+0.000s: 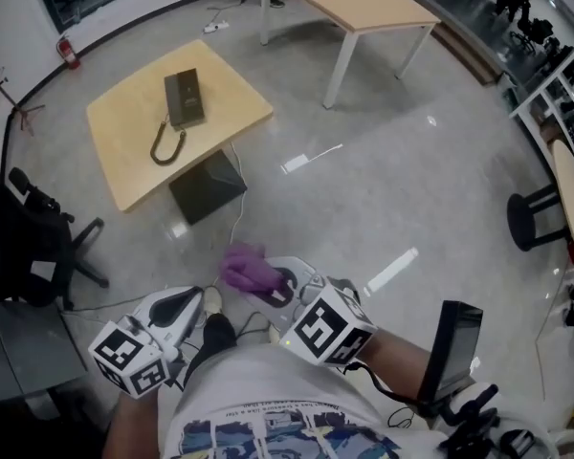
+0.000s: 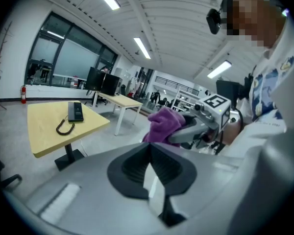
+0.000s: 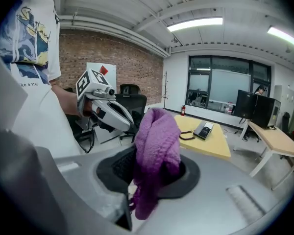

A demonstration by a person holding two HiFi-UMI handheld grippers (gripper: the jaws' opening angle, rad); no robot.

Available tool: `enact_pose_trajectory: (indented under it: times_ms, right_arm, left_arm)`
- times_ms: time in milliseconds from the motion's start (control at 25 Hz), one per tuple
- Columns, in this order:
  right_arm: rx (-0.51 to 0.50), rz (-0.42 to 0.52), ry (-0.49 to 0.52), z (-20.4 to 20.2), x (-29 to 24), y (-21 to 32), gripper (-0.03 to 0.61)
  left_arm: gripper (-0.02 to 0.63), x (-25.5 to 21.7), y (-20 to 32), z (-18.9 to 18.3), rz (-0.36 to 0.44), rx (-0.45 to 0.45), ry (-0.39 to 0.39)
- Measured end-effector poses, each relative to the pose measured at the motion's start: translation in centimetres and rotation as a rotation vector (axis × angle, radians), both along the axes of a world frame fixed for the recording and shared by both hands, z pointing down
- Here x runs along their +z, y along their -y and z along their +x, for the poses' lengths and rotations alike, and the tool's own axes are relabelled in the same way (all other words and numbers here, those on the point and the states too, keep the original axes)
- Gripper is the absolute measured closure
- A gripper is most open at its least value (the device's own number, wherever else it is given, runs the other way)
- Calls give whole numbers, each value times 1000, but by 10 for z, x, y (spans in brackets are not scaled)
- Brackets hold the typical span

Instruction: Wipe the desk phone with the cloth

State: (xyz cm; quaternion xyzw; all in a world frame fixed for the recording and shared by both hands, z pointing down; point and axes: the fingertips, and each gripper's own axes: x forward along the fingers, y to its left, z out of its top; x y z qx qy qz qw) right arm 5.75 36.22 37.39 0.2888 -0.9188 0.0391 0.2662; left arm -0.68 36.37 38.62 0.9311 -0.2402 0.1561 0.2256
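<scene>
A black desk phone lies on a small yellow table far ahead of me, its handset cord looping off toward the table's front. My right gripper is shut on a purple cloth, which bunches up out of the jaws. My left gripper is beside it at waist height, shut with nothing between its jaws. Both grippers are well short of the table. The phone also shows small in the left gripper view and in the right gripper view.
A black office chair stands at the left, near the yellow table. A longer light table is at the back. A black stool stands at the right. A cable runs across the glossy floor from the table's black base.
</scene>
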Motion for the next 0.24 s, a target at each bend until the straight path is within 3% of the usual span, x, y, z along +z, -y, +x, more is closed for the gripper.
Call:
enact_pose_trajectory:
  times_ms: [240]
  right_arm:
    - [-10, 26, -31, -3, 3, -5, 482]
  left_arm:
    - [609, -4, -5, -1, 23, 1, 28]
